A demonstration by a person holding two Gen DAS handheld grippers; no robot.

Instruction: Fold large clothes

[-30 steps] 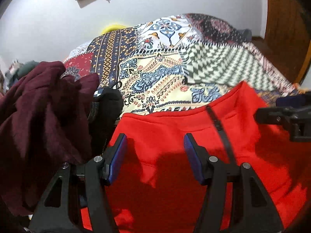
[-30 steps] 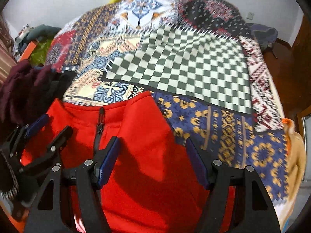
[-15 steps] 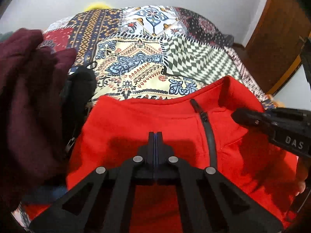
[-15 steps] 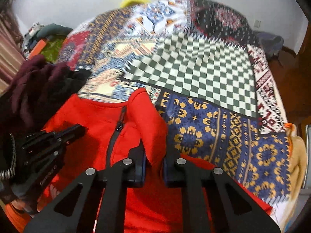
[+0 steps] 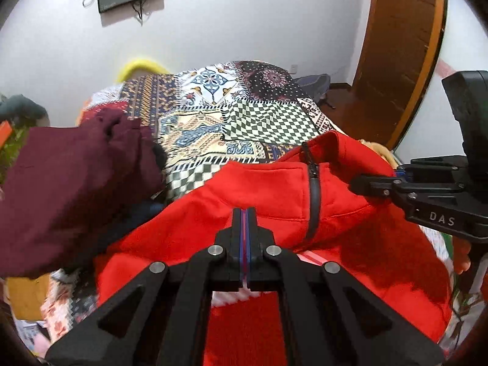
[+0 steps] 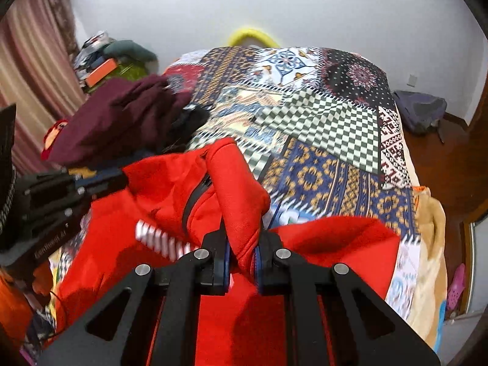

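Nearest the left wrist camera, the left tongs [image 5: 245, 213] are pressed together on a pinch of the red jacket [image 5: 274, 189], biting the cloth just left of its black zipper [image 5: 314, 210]. In the right wrist view the right tongs [image 6: 241, 253] are likewise clamped, with a thick fold of the same red fabric bunched between their blue pads by the collar on the zipper's right. Both grips therefore sit on the jacket's upper edge, one either side of the zipper, so the garment's long axis hangs down and toward the person while its width runs left to right between the two tongs; neither hand is clearly nearer to it. The jacket looks like a heavy, soft fleece, bright red, with a stand collar and a striped lining showing below the left grip, sagging and creased between the grips. Its collar is held above the near end of the bed, whose patchwork cover [image 6: 320, 122] stretches away beyond. To the left lies a heap of maroon clothing [image 5: 76, 183]. Farther off stands the white wall.
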